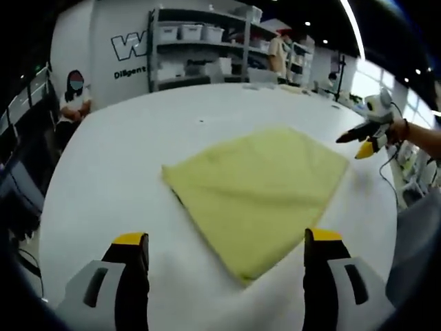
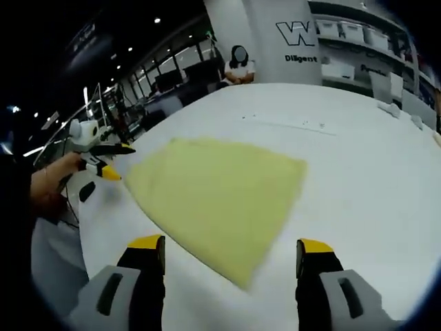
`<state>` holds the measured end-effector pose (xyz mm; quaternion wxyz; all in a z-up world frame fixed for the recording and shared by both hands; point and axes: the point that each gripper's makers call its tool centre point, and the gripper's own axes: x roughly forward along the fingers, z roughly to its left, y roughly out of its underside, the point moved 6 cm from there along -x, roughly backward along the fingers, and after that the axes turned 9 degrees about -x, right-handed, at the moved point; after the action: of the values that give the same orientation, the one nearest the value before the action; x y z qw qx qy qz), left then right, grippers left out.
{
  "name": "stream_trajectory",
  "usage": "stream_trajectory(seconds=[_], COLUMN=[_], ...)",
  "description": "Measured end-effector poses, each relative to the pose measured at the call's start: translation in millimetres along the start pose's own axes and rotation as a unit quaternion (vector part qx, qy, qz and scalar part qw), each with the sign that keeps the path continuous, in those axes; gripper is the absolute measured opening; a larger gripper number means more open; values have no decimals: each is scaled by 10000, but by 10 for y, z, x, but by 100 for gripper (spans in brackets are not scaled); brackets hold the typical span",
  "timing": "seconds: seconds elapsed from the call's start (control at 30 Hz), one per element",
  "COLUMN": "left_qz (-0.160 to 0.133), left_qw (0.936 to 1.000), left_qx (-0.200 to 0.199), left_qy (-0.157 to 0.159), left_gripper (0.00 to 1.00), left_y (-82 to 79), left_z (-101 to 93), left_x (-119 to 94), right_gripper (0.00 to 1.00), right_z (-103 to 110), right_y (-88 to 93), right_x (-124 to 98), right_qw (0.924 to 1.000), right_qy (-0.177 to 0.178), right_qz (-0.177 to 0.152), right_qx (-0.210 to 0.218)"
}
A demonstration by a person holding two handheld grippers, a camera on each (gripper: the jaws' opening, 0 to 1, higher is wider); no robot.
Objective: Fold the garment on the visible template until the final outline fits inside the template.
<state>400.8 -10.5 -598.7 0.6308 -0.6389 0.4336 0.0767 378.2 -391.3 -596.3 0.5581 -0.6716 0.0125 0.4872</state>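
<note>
A pale yellow garment [image 1: 258, 183] lies folded flat in a rough four-sided shape on the white table [image 1: 124, 165]. My left gripper [image 1: 227, 238] is open, its yellow-tipped jaws standing wide apart over the garment's near corner without touching it. My right gripper [image 1: 365, 136], held by a hand, hovers just past the garment's far right corner. In the right gripper view the same garment [image 2: 217, 193] spreads ahead of my open right gripper [image 2: 230, 244]. There my left gripper [image 2: 103, 160], held by a hand, sits at the garment's left corner.
Grey shelves [image 1: 200, 45] with white bins stand behind the table. A person [image 1: 74, 96] sits at the far left table edge, and another person [image 1: 279, 52] stands by the shelves. Small items [image 2: 396, 110] lie at the table's far right.
</note>
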Motion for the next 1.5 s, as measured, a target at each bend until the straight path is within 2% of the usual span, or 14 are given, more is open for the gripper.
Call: stream_trajectory(seconds=[0.13,0.23,0.3,0.33,0.4,0.5,0.67,0.9,0.93,1.17,1.33,1.47,1.5], left_qz=[143,133,21,22,49,67,19,93,105,99,188,327,341], left_qw=[9999,9999,9999,9999,9999,9999,10000,9996,9992,9988,9981,9941,9935], left_qx=[-21,-79,-104,-110,-134,-84,-17,67,69,83,221,869,910], left_qy=[-21,24,22,18,22,49,60,273,379,481,544,554,593], left_gripper=[88,84,77,72,69,60,41,25,22,3,0,0,0], left_y=[153,200,215,227,263,308,360,438,449,442,454,411,391], left_z=[10,27,46,52,61,64,101,52,33,15,12,54,51], left_x=[-35,-58,-74,-77,-82,-101,-110,-98,-87,-55,-44,-93,-108], right_gripper=[67,63,56,52,45,33,19,12,11,0,0,0,0], right_z=[0,17,24,48,41,42,39,29,31,-2,6,-15,-9], right_y=[80,122,166,191,244,297,357,385,389,410,397,355,340], right_x=[-15,-14,-8,-26,-28,-17,-3,22,30,53,65,42,30], right_qw=[9999,9997,9992,9990,9984,9988,9985,9988,9988,9989,9990,9991,9991], right_qy=[36,17,-10,5,16,-18,97,156,166,279,250,279,277], right_qz=[21,15,59,103,176,214,234,200,198,210,225,204,195], right_qx=[-128,-235,-389,-441,-538,-429,-488,-424,-420,-316,-277,-243,-255])
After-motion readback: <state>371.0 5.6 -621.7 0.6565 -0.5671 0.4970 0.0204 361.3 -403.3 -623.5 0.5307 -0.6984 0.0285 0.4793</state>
